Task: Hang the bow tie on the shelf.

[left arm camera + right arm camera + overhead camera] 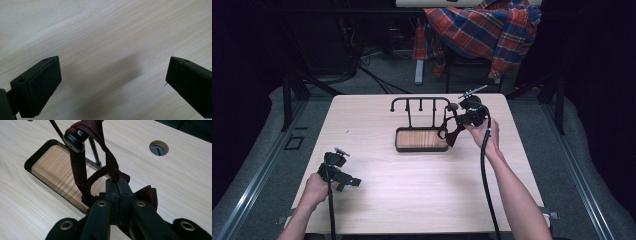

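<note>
A black metal hook rack (419,102) rises from a tray with a wooden floor (421,140) in the middle of the table. A dark red fabric band (78,170) is looped over the rack's round end knob (74,138). My right gripper (117,182) is shut on the lower part of that band, just right of the tray (53,173). In the high view the right gripper (451,131) sits at the rack's right end with the band (445,129) hanging from it. My left gripper (350,181) hovers low over the front left of the table, open with nothing between its fingers (46,80).
The light wooden table (412,200) has a round cable hole (159,147) beyond the rack. A plaid shirt (484,30) is draped over a chair behind the table. Dark floor and metal frame legs surround the table.
</note>
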`<state>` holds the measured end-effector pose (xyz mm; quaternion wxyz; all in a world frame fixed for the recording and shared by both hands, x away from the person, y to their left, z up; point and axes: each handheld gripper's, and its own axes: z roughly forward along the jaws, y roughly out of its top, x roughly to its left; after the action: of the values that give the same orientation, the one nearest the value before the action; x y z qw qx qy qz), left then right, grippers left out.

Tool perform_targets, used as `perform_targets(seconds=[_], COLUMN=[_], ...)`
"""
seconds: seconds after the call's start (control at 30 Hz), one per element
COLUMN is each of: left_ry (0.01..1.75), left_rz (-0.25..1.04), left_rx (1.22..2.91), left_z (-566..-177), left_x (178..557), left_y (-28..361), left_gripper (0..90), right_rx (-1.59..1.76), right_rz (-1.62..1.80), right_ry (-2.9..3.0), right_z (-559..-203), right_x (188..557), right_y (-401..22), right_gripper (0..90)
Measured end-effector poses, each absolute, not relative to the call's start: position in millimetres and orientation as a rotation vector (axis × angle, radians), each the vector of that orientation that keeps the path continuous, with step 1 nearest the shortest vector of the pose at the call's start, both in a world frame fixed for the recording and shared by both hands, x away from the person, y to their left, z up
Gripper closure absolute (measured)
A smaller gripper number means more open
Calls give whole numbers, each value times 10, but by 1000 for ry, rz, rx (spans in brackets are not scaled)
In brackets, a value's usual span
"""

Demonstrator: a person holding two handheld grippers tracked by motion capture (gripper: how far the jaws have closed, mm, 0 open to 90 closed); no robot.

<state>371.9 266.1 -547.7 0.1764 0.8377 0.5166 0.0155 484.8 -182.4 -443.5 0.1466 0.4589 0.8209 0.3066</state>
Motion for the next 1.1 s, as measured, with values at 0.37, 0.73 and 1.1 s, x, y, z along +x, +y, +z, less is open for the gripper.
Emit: perform_targets(seconds=[0.37, 0.73, 1.1], left_ry=[1457, 1458, 1451], left_rz=[44, 41, 42], left_rx=[2375, 2376, 2382], left_z=[-5475, -5476, -5476], left_x=[3717, 3715, 3716], left_y=[2661, 2656, 2654], left_gripper=[1, 1, 1], right_rx=[1339, 1359, 1365], right_rz=[892, 867, 894], right_ry=[2362, 2374, 2374], right_z=[-4500, -4557, -4586], right_x=[4868, 4880, 4880], right_y=[-1774, -1790, -1784], right_gripper=[888, 888, 867])
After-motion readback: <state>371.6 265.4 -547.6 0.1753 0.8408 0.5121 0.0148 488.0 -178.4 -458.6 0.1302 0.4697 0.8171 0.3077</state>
